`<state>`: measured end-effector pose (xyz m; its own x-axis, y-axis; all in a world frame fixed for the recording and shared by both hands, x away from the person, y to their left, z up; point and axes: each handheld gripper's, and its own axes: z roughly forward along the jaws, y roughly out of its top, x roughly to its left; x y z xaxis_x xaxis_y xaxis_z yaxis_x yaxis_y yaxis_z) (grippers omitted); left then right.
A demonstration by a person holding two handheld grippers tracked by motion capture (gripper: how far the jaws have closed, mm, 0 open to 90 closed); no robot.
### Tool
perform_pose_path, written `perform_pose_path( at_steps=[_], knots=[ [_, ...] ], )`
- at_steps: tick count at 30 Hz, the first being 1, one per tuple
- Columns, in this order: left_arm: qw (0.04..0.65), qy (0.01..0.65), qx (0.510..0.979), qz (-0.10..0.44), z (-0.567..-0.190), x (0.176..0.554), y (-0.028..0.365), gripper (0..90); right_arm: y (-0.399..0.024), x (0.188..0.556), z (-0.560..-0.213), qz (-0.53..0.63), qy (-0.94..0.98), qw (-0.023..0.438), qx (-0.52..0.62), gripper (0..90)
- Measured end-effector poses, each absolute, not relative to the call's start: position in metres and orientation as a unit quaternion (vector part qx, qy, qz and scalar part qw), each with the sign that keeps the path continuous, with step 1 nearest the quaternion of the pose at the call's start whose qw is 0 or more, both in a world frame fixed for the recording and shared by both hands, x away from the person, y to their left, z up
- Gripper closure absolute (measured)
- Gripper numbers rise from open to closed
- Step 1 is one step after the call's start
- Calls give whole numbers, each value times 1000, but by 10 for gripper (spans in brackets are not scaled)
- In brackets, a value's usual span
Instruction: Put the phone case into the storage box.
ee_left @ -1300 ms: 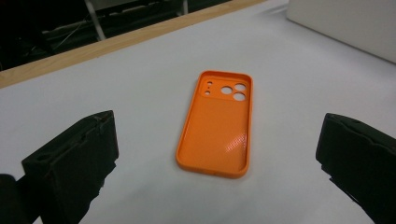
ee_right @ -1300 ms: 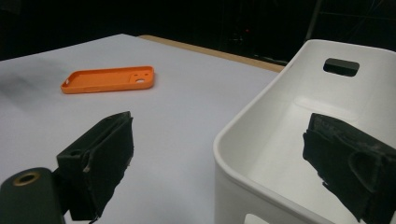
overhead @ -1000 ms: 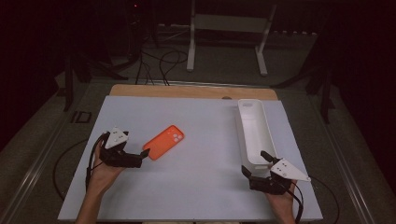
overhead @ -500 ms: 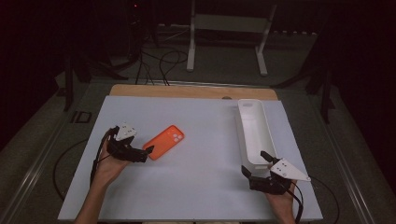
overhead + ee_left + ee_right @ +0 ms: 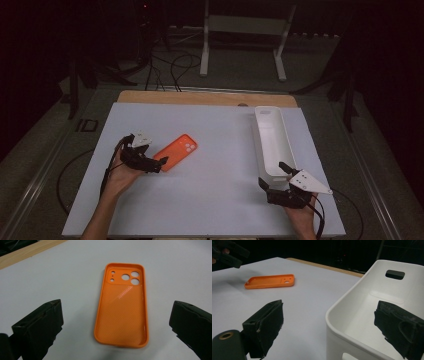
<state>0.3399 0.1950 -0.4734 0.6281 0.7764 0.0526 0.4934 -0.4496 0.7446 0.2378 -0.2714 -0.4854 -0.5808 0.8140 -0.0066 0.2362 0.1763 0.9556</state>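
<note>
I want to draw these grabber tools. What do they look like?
Both are black. The left gripper and right gripper each have two chunky, blocky black jaws, a grey three-cornered plate on top, and a thin black cable trailing behind. The person's forearms are bare, with no sleeves showing.

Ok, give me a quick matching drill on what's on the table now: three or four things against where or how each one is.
Things:
1. phone case
2. white bin
3. left gripper
4. right gripper

States:
A. open, at the bin's near end
B. lying flat, hollow side up
C. open, at the case's near end
D. long, empty, on the table's right side

Pairs: 1-B, 2-D, 3-C, 4-A
</note>
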Motion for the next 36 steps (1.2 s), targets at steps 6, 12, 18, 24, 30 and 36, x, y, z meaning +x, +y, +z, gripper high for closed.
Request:
perform_pose_path(
  at_steps=[6,12,18,24,30,36],
  knots=[
    [351,385,832,191,-479,344,193,0,-271,238,-486,527,717,273,367,88],
    [351,386,833,185,-483,347,191,0,-271,238,-486,525,718,273,367,88],
    [345,388,837,175,-489,352,188,0,-270,238,-487,523,720,273,366,88],
    [341,391,838,168,-495,355,187,0,-269,238,-487,523,720,272,365,88],
    [329,391,845,155,-504,359,183,0,-269,239,-487,523,721,272,365,88],
    [327,393,847,148,-507,360,182,1,-269,239,-487,523,721,272,364,88]
  ],
)
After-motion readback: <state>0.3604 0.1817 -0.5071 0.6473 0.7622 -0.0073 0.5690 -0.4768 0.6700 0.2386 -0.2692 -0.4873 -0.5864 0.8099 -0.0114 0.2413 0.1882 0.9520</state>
